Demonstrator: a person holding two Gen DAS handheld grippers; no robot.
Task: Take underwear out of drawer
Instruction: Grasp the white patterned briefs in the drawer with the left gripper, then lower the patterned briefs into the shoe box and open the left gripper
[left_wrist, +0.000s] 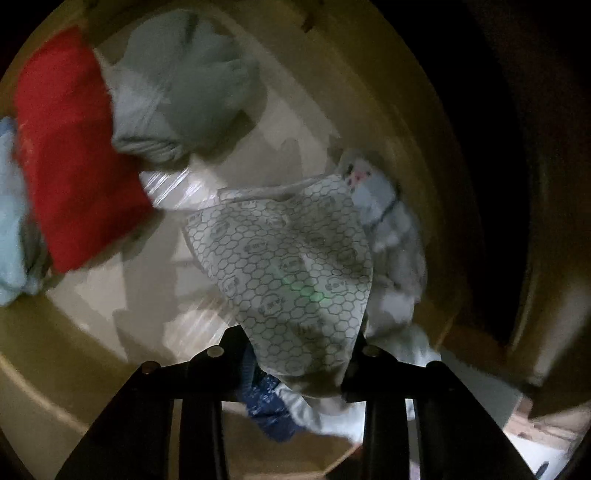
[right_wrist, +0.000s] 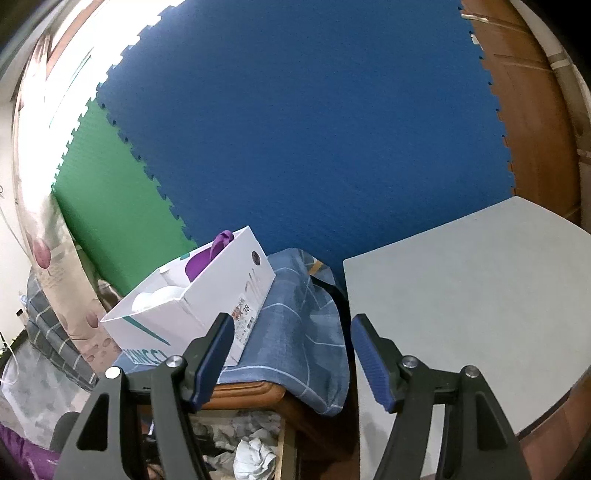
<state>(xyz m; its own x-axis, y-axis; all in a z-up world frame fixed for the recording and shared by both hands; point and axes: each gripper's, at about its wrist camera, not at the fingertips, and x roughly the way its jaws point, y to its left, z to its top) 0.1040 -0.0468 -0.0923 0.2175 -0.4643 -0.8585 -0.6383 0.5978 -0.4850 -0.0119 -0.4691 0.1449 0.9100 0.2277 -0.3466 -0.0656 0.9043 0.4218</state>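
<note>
We are mid-lift: our left gripper (left_wrist: 295, 354) is closed on the honeycomb-print underwear (left_wrist: 295, 258), low centre of frame, hanging above the drawer (left_wrist: 388, 92) floor (the picture is blurred). Our right gripper (right_wrist: 291, 354) gapes wide, empty. Next, we judge, carry it clear of the rim.

Ahead of the left tool (left_wrist: 295, 354), bare drawer floor (left_wrist: 147, 295) lies open to its left; a red cloth (left_wrist: 70, 147) and grey bundle (left_wrist: 184, 85) crowd the far left, and the drawer wall (left_wrist: 417, 122) closes the right. Ahead of the right tool (right_wrist: 291, 354), the grey desk (right_wrist: 480, 295) lies bare to its right, with a white box (right_wrist: 207, 295) blocking the left.
</note>
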